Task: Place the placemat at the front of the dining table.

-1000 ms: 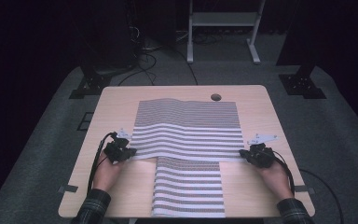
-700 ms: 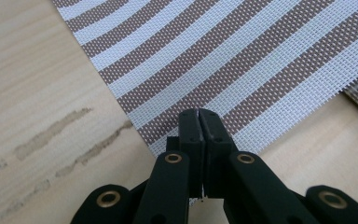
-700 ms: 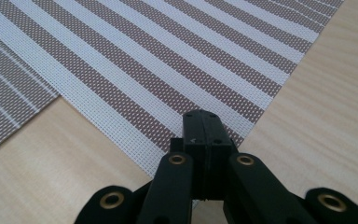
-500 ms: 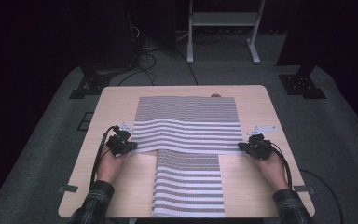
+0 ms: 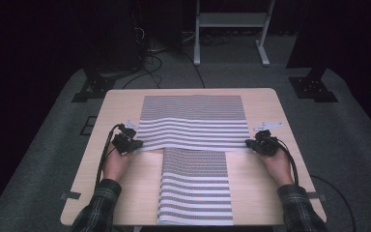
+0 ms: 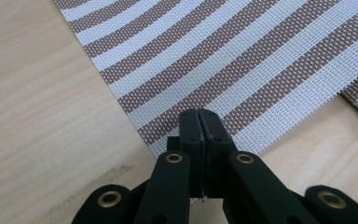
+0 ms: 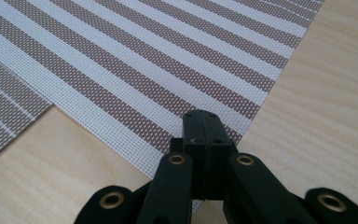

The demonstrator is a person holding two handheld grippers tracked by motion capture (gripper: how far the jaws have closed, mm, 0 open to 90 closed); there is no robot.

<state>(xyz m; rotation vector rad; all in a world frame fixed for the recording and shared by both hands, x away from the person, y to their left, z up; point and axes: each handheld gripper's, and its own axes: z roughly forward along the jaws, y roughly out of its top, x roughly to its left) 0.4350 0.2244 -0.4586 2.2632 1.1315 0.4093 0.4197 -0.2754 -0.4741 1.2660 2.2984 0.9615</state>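
Observation:
A wide brown-and-white striped mat [image 5: 193,130] lies across the far half of the wooden table [image 5: 280,111]. My left gripper [image 5: 134,143] is shut on its near left corner, and my right gripper [image 5: 251,143] is shut on its near right corner. In the left gripper view the jaws [image 6: 199,114] are pressed together over the corner of the mat [image 6: 223,60]. The right gripper view shows the same pinch [image 7: 201,115] on the mat [image 7: 135,60]. A second striped mat [image 5: 195,186] lies lengthwise between the person's forearms and reaches the near table edge.
Bare wood lies left and right of the mats. Behind the table, cables [image 5: 149,58], black stand feet [image 5: 89,89] and a white metal frame [image 5: 229,21] stand on the grey floor. Each gripper's cable trails back along the person's forearm.
Both grippers have moved away from the person with the mat's near corners. The mat's far edge has slid farther back and now covers the round hole in the table.

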